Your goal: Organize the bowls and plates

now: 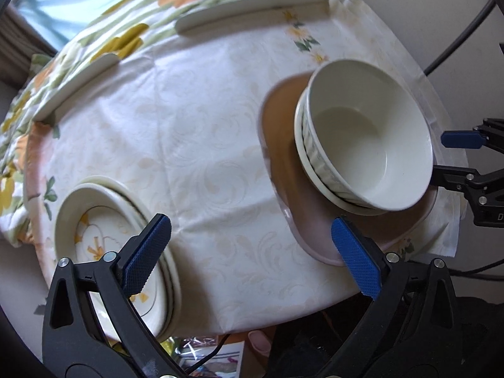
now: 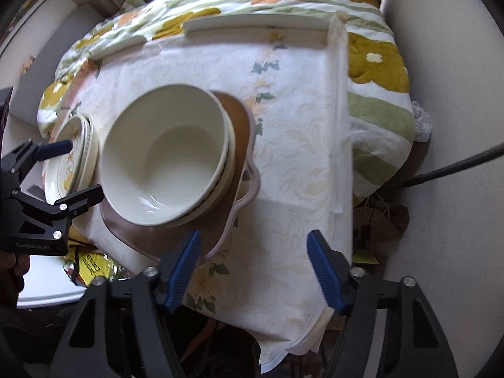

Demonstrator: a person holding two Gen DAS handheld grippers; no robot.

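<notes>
Resting on brown plate (image 1: 283, 170): stacked empty white bowls (image 1: 371, 145); left tool (image 1: 252, 252), right tool (image 2: 253, 272) both apart, empty.

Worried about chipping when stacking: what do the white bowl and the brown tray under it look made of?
White bowl: likely glazed ceramic, given the glossy highlight inside and thick rim; melamine can't be ruled out. Brown tray: smooth, matte, with a pale moulded wavy rim, so probably plastic, possibly glazed stoneware.
</notes>
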